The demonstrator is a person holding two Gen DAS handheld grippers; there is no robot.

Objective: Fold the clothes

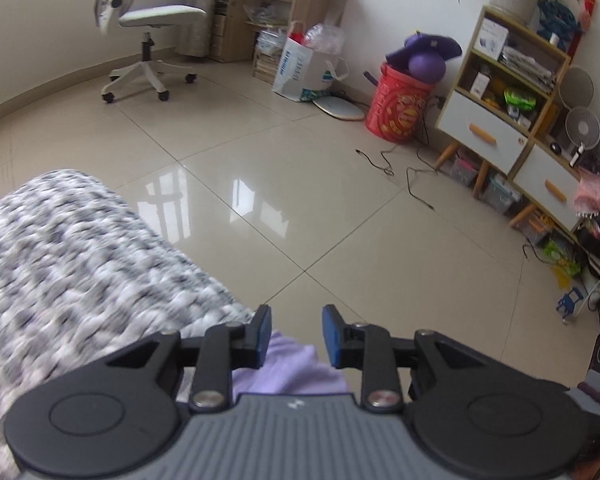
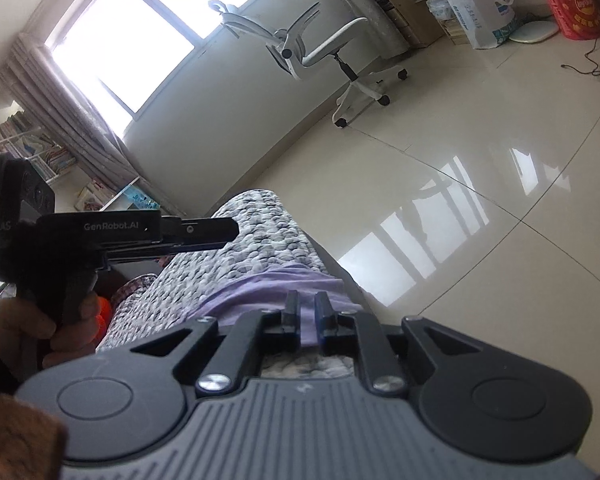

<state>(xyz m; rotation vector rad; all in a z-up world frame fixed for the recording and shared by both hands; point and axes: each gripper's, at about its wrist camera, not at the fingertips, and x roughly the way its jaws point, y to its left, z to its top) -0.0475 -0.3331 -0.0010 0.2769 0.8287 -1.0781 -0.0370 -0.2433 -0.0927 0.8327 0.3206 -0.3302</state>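
Folding stage unclear: lilac garment on the sofa edge

Lying on the grey-white patterned cover at its near right edge, the lilac garment shows only in part in both wrist views. Visible bit is flattish with a few creases; whether it is spread out, half folded or a finished fold cannot be told, most of it hidden under the gripper bodies.

Left gripper: jaws parted, nothing between the pads, garment below and behind them. In the right view it is held up, well above the cover, by a hand.

Right gripper: jaws narrowly apart, low over the lilac cloth; a pinch on fabric cannot be told.

Judgement: fits either garment awaiting a fold or one just laid down. No stack of folded clothes in view. Tiled floor beyond on the far side.
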